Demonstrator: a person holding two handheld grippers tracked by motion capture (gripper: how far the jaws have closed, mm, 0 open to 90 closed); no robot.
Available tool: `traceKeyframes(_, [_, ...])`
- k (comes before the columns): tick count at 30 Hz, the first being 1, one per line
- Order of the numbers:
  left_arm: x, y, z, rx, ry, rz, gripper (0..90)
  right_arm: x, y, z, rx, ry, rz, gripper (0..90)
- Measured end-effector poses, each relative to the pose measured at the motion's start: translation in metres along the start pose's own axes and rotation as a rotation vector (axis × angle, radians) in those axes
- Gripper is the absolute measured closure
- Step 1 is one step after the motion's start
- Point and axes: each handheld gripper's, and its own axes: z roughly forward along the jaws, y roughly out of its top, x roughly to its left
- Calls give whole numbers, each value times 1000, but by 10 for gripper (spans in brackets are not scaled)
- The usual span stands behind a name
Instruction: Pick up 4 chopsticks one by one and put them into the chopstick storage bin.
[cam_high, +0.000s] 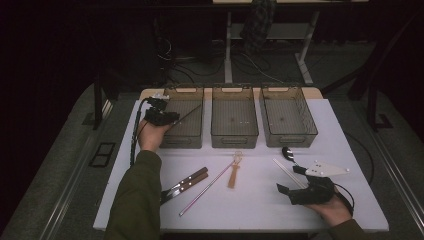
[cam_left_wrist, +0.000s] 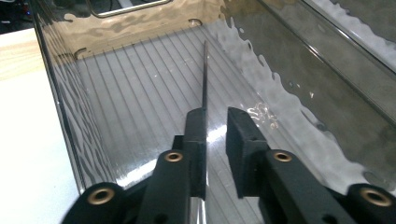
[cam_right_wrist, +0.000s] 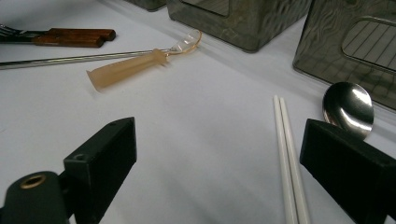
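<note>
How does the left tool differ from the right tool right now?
The left tool hangs inside the left bin; the right tool hovers low over the white table. The left tool's jaws stand narrowly apart beside a thin dark stick; the right tool's gape wide near white chopsticks. Both are black.

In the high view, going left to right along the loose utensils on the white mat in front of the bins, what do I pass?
Wooden-handled cutlery → thin metal straw → tan plastic spoon → white chopsticks.

Left tongs (cam_left_wrist: 216, 140) slightly parted, right tongs (cam_right_wrist: 224, 158) wide
</note>
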Motion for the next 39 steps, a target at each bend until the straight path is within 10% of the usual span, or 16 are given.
traceKeyframes(14, [-3, 0, 0, -15, -10, 19, 588, 1, 0, 0, -1, 0, -3, 105])
traceKeyframes(39, [-19, 3, -26, -93, -152, 90, 271, 1, 0, -1, -2, -2, -7, 105])
